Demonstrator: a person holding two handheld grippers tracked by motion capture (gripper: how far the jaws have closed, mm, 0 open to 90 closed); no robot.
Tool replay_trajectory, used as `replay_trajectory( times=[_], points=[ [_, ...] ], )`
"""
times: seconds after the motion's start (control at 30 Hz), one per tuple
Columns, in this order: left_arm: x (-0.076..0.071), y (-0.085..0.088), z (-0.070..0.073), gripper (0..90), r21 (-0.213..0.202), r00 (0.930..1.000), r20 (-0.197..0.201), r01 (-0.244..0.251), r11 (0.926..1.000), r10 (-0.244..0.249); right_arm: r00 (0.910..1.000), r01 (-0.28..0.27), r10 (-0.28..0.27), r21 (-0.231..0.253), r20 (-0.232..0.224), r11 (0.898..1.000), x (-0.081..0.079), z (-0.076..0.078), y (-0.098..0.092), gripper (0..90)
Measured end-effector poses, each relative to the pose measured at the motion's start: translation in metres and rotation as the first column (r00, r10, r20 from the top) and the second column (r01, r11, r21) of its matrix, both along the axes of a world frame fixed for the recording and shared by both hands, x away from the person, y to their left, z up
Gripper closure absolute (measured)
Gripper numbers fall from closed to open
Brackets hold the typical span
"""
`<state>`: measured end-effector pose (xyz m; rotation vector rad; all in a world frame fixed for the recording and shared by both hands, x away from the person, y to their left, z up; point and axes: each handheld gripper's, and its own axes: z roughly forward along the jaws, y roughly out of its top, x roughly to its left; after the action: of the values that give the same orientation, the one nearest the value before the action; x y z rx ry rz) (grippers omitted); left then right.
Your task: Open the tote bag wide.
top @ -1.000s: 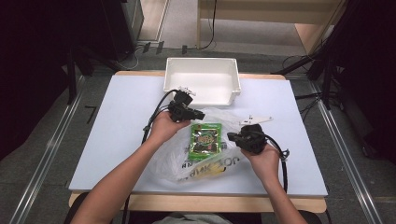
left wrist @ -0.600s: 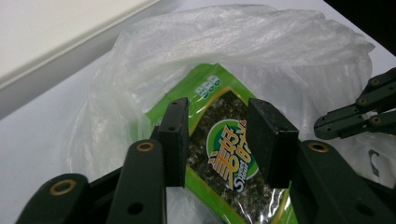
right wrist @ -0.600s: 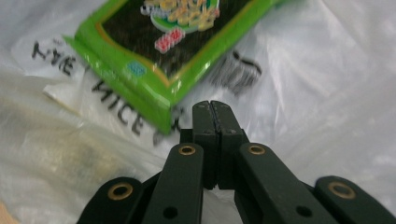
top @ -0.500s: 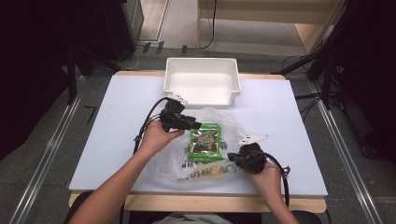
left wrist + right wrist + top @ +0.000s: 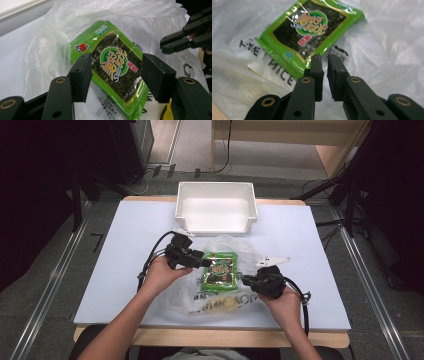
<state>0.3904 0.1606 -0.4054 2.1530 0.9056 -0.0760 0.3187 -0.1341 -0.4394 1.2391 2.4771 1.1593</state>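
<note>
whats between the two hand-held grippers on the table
The green seaweed snack packet, lying on a clear plastic bag, sits between the left hand-held gripper and right hand-held gripper in the high view.

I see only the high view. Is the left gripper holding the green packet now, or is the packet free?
Observer: It is free. In the left gripper view, the left gripper has just been opening its jaws. The green packet shows between them, and they do not press on it.
Operator: And the right gripper, does it pinch the bag?
Observer: It seems not. In the right gripper view, the right gripper has just been opening a little. There is a narrow gap between its jaws with nothing in it, and the plastic bag lies beyond.
</note>
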Motion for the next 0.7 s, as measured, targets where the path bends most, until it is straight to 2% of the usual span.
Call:
replay_trajectory(
  times=[0.13, 0.37, 0.53, 0.6, 0.7],
  points=[
    [-0.001, 0.005, 0.001, 41.6, -0.026, 1.0000, -0.003, -0.006, 0.9996, 0.006, 0.9997, -0.003, 0.003, 0.004, 0.024, 1.000, 0.005, 0.011, 0.002, 81.1],
    [-0.003, 0.010, 0.002, 42.2, -0.051, 1.0000, -0.001, -0.006, 0.9987, 0.006, 0.9994, -0.013, 0.012, 0.014, 0.032, 1.000, 0.017, 0.023, 0.012, 78.2],
    [-0.006, 0.010, 0.002, 44.1, -0.040, 0.9997, 0.022, -0.014, 0.9991, 0.014, 0.9993, -0.016, 0.015, 0.028, 0.034, 0.999, 0.025, 0.023, 0.018, 75.1],
    [-0.007, 0.012, 0.002, 48.1, -0.038, 0.9992, 0.038, -0.013, 0.9992, 0.014, 0.9994, -0.012, 0.012, 0.024, 0.034, 1.000, 0.027, 0.021, 0.018, 73.1],
    [-0.009, 0.014, -0.001, 49.2, -0.021, 0.9991, 0.039, -0.018, 0.9996, 0.018, 0.9995, -0.009, 0.008, 0.036, 0.030, 0.999, 0.027, 0.019, 0.017, 72.0]
  ],
)
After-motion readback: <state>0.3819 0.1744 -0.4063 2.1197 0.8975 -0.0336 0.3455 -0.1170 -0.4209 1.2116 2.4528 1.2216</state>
